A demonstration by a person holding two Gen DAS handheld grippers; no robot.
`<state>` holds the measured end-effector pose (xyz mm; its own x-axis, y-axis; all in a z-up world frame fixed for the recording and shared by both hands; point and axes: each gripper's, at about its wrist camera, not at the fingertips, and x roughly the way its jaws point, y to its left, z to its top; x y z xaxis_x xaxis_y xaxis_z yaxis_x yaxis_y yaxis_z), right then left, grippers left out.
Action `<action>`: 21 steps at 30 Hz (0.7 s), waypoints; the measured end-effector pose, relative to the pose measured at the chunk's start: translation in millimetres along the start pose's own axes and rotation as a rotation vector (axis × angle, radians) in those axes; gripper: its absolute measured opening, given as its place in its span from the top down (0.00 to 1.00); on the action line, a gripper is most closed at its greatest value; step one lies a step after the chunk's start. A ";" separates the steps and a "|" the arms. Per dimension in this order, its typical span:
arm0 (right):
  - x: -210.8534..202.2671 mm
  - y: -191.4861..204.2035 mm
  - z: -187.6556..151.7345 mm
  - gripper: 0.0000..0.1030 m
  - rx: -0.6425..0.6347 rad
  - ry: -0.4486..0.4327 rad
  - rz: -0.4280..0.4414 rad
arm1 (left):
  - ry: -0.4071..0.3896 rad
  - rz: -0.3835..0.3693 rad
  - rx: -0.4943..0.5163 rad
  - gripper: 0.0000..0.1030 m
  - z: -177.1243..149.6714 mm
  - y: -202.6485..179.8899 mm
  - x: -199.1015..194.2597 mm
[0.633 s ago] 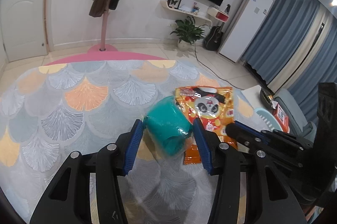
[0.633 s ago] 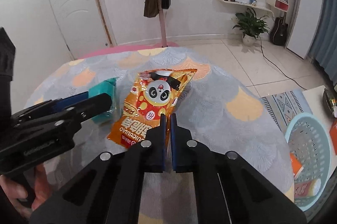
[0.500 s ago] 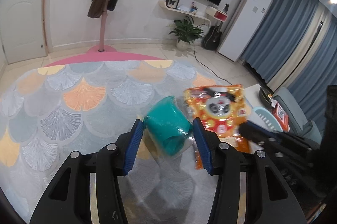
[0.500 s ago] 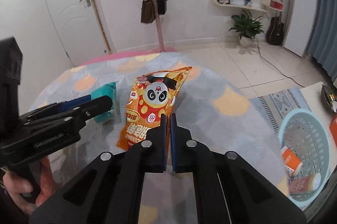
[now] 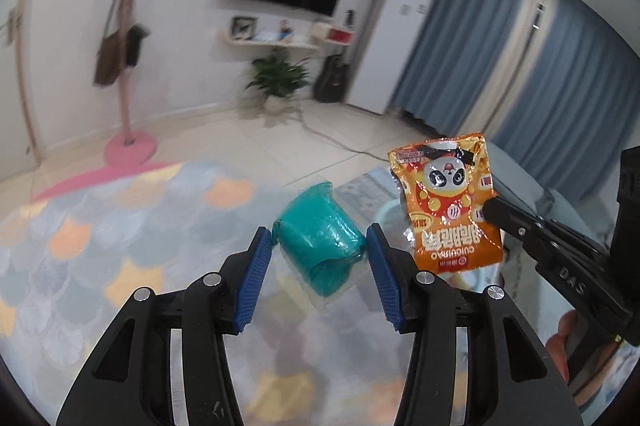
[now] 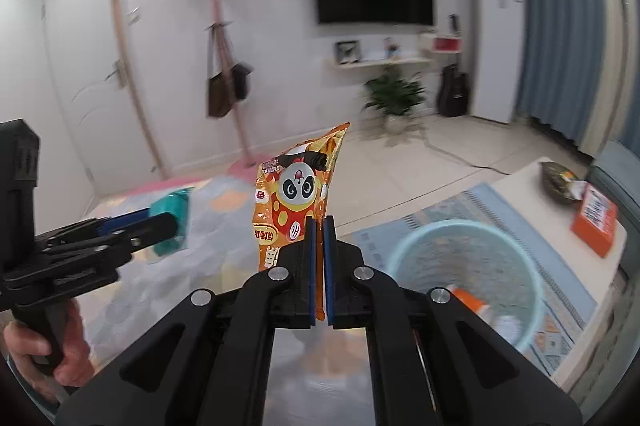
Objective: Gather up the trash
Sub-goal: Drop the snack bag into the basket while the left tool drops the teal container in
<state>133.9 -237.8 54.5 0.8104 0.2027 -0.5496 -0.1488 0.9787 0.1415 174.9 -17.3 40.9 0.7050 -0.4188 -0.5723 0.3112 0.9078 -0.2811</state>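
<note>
My left gripper [image 5: 318, 244] is shut on a crumpled teal wrapper [image 5: 320, 240] and holds it in the air above the patterned table [image 5: 100, 246]. My right gripper [image 6: 319, 226] is shut on the lower edge of an orange panda snack bag [image 6: 298, 193], which stands upright in the air. The bag also shows in the left wrist view [image 5: 448, 209], to the right of the teal wrapper. The left gripper with the wrapper [image 6: 174, 222] shows at the left of the right wrist view. A light blue waste basket [image 6: 404, 258] stands on the floor below and right of the bag.
The basket holds some trash. A low white table [image 6: 560, 222] with an orange box [image 6: 594, 224] stands to its right on a blue rug [image 6: 452, 205]. A pink coat stand [image 5: 128, 65], a plant [image 6: 394, 97] and a fridge [image 6: 496, 37] stand by the far wall.
Both grippers have lifted their items off the table and swung to the right, toward the basket. The panda bag now hangs in the air instead of lying on the table.
</note>
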 end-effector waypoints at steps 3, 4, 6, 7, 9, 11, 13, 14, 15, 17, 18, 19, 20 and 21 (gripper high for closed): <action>-16.1 -37.3 3.2 0.98 0.051 -0.032 -0.063 | -0.012 -0.035 0.062 0.54 11.1 -37.0 3.4; -17.3 -47.4 4.1 0.98 0.067 -0.036 -0.077 | -0.013 -0.044 0.075 0.54 12.9 -45.9 4.8; -22.5 -72.4 4.0 0.98 0.104 -0.042 -0.124 | -0.012 -0.067 0.110 0.54 18.4 -72.2 13.7; -22.8 -81.6 4.0 0.98 0.116 -0.042 -0.141 | -0.009 -0.073 0.120 0.54 19.0 -80.6 18.0; -21.6 -99.6 3.2 0.98 0.145 -0.037 -0.176 | 0.000 -0.088 0.149 0.54 20.8 -101.4 30.7; -17.6 -118.6 -0.2 0.98 0.178 -0.022 -0.219 | 0.020 -0.099 0.166 0.54 21.1 -117.7 47.2; -8.0 -135.6 -3.3 0.98 0.211 0.006 -0.258 | 0.045 -0.109 0.172 0.54 20.2 -128.5 63.0; -2.2 -144.5 -5.9 0.98 0.227 0.025 -0.280 | 0.060 -0.108 0.177 0.54 19.4 -134.9 74.2; 3.2 -153.6 -9.5 0.98 0.242 0.047 -0.302 | 0.072 -0.108 0.182 0.54 18.7 -138.1 82.0; 16.1 -166.3 -16.2 0.98 0.269 0.089 -0.332 | 0.099 -0.106 0.194 0.54 16.1 -145.8 100.1; 25.0 -173.7 -20.5 0.98 0.286 0.118 -0.340 | 0.119 -0.098 0.201 0.53 14.3 -150.1 112.4; 31.1 -178.0 -24.1 0.98 0.298 0.139 -0.349 | 0.133 -0.093 0.202 0.53 14.2 -151.4 119.7; 37.1 -183.4 -29.0 0.98 0.313 0.161 -0.357 | 0.157 -0.092 0.202 0.53 11.9 -153.4 131.2; 42.9 -187.0 -33.6 0.98 0.325 0.178 -0.356 | 0.174 -0.092 0.202 0.53 11.1 -153.6 138.9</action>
<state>177.4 -411.1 -23.1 0.6657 -0.1115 -0.7379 0.3258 0.9330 0.1530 232.0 -214.7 13.1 0.5533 -0.4810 -0.6801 0.5017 0.8442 -0.1890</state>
